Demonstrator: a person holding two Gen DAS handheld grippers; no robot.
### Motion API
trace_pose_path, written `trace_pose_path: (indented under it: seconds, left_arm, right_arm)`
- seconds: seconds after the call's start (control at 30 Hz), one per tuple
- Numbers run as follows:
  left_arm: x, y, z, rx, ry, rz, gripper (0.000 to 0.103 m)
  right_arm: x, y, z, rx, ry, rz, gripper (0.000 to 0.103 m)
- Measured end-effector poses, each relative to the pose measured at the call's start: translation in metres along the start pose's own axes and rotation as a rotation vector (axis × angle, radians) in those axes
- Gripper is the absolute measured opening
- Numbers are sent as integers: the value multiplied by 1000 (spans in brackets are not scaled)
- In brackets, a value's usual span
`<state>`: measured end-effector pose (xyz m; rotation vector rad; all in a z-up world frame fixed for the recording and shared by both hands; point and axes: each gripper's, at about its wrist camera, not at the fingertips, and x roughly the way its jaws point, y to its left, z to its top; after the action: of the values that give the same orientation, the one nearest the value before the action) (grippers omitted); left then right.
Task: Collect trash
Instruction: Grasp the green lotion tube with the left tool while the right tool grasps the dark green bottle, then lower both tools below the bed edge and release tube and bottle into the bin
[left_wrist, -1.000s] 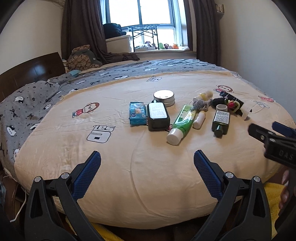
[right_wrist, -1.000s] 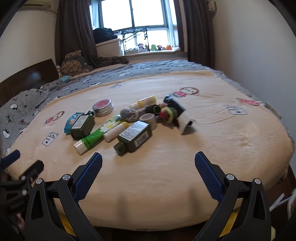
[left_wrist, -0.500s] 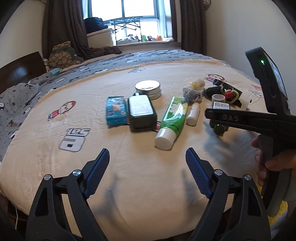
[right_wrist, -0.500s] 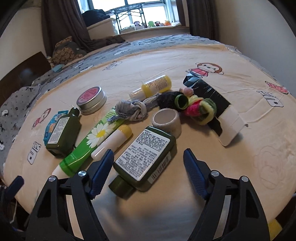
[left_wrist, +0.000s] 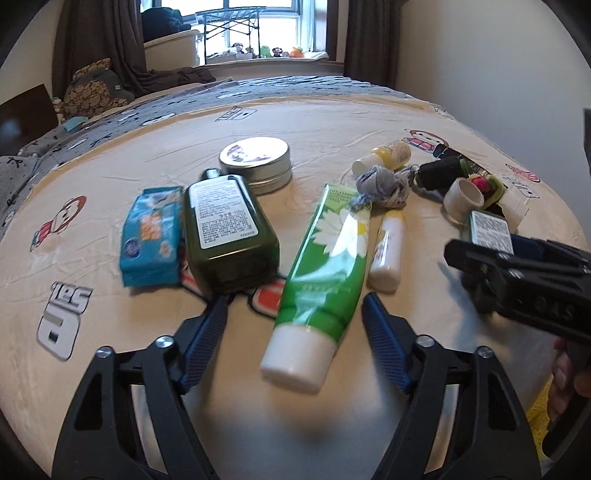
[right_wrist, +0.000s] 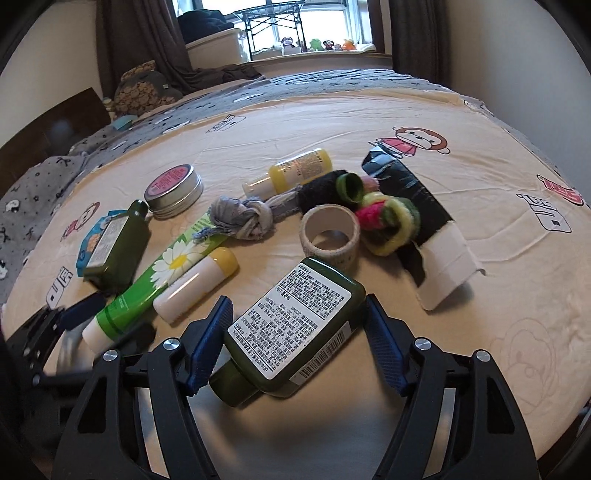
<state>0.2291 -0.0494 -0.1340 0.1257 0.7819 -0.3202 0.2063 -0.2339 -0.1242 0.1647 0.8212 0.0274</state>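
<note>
Clutter lies on a cream bed cover (left_wrist: 110, 369). My left gripper (left_wrist: 295, 328) is open, its fingers on either side of the white-capped end of a green daisy tube (left_wrist: 321, 280), not touching it. A dark green bottle (left_wrist: 229, 232) and a blue wipes pack (left_wrist: 151, 236) lie to its left. My right gripper (right_wrist: 299, 339) is open around a second dark green bottle (right_wrist: 291, 328) with a white label; its pads stand close to the bottle's sides. The green tube (right_wrist: 155, 280) also shows in the right wrist view.
A round tin (left_wrist: 255, 158), a knotted grey rag (right_wrist: 243, 218), a yellow-capped white stick (right_wrist: 195, 284), a small yellow bottle (right_wrist: 295, 173), a tape roll (right_wrist: 328, 236), hair ties (right_wrist: 388, 218) and a black-and-white card (right_wrist: 424, 221) lie near. The headboard (right_wrist: 48, 125) is left, the window behind.
Both grippers have moved forward and down onto the clutter. The left now straddles the green tube's cap end; the right now straddles the labelled green bottle.
</note>
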Motion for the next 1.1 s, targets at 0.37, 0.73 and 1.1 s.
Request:
trace_pose_path:
  seconds: [0.37, 0.73, 1.1]
  left_arm:
    - [-13, -15, -8, 33, 13, -15, 36]
    - [-88, -27, -62, 24, -39, -1, 35]
    - [-150, -47, -121, 20, -59, -39, 35]
  right_arm:
    - [-27, -8, -17, -27, -21, 45, 72]
    - [-82, -1, -55, -134, -73, 74, 72]
    - [-126, 2, -121, -252, -40, 54, 72]
